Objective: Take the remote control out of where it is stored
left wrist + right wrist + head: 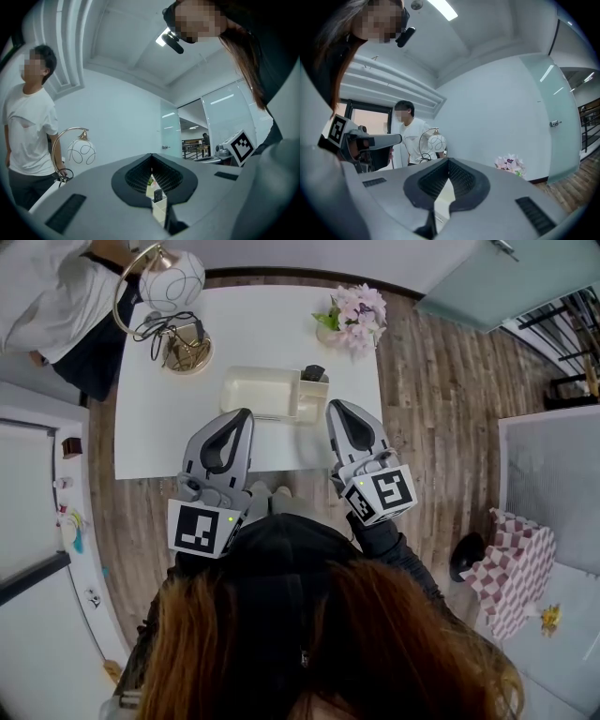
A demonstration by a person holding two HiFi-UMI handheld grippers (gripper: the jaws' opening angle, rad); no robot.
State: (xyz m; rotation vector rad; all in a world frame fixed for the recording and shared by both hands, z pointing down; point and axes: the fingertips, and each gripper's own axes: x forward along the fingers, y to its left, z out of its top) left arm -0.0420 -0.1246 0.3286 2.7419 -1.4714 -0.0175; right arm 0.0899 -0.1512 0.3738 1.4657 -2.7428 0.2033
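The white table (150,427) lies before me, with a cream organizer (253,390) near its front edge. I hold my left tongs (246,416) and right tongs (336,409) just short of it, both closed tip to tip with nothing in them. The dark remote (313,373) stands upright in the organizer's right-end pocket. I judge it light, rigid and smooth-sided. Pinching its exposed top across the flat faces and lifting straight up looks safest.

Your table (159,437) is smooth matt white, and the floor (412,381) is wood plank. The lamp (173,282) at the table's far left corner has a shiny, brass-like arm. The holder (253,390) looks like cream plastic. Your left claw (246,414) and right claw (334,406) are matt grey plastic.
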